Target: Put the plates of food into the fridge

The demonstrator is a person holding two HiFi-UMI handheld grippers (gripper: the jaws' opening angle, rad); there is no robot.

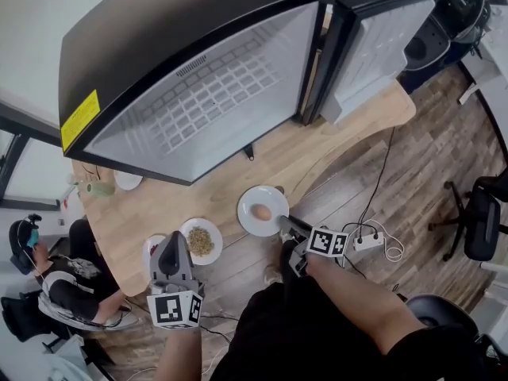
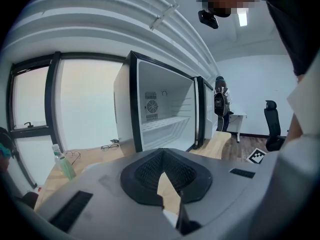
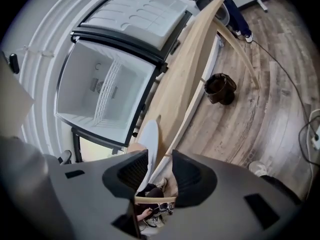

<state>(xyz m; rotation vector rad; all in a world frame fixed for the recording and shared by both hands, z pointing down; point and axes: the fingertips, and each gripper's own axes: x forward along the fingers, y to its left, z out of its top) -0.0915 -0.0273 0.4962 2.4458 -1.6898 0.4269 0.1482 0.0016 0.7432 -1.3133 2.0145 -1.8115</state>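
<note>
A white plate with an egg lies near the wooden table's front edge, before the open fridge. My right gripper is at that plate's right rim. In the right gripper view its jaws stand open with the white plate rim between them, close to the left pad. A second plate with brownish food sits further left. My left gripper hangs just left of it, shut and empty. The empty white fridge interior faces both grippers.
The fridge door stands open to the right. A green bottle, glasses and a small white dish lie on the table's left part. On the floor are a power strip, an office chair and a dark bin.
</note>
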